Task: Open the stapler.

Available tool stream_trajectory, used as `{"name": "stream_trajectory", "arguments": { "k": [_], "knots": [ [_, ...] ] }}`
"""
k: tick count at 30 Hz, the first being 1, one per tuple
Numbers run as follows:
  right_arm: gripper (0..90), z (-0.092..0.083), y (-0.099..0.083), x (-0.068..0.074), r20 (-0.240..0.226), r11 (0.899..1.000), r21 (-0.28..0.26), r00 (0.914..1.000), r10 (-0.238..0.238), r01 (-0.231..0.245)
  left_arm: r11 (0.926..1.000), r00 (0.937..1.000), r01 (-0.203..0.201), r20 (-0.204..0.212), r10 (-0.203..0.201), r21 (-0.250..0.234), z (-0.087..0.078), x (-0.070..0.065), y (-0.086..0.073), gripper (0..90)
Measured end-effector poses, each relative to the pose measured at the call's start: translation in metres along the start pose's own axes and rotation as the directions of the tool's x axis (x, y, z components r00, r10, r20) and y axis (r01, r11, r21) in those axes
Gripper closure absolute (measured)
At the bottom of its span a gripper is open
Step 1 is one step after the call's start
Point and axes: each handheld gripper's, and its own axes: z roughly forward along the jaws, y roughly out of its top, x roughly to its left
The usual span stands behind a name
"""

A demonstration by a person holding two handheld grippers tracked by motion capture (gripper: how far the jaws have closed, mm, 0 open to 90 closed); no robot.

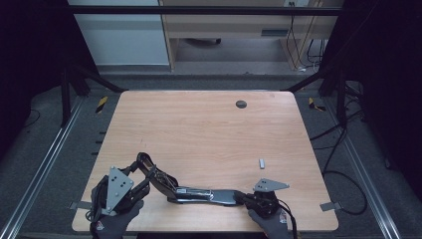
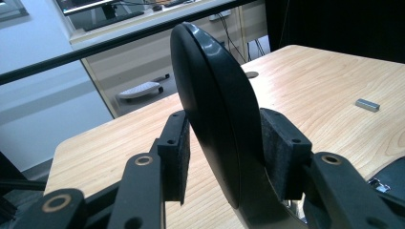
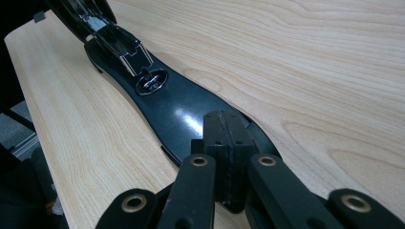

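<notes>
The black stapler (image 1: 199, 191) lies opened out along the lower edge of the wooden table (image 1: 209, 124). Its far tip is cut off at the upper left of the right gripper view. The left gripper (image 2: 224, 157) straddles the stapler's raised handle; only the right-hand pad touches, so it is loose. The right gripper (image 3: 224, 143) is pressed closed on the base. A small grey block (image 1: 262, 163) sits lower right; dim carpet surrounds the table.

We see a black stapler (image 1: 199, 191), glossy and opened out flat near the worktop's front edge. Its base (image 3: 181, 107) lies flat on the wood, bare metal (image 3: 122, 45) showing along its middle, while its top arm (image 2: 215, 119) rises tilted at the left end.
</notes>
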Motion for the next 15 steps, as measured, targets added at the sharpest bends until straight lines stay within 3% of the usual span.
{"name": "stream_trajectory", "arguments": {
  "k": [15],
  "knots": [
    [90.0, 0.0, 0.001, 0.0, 0.0, 1.0, 0.005, 1.0, -0.002, 0.002, 0.9971, 0.9972, 0.074, -0.009, -0.075, -0.018, -0.004, 0.012, -0.012, 54.8]
  ]
}}
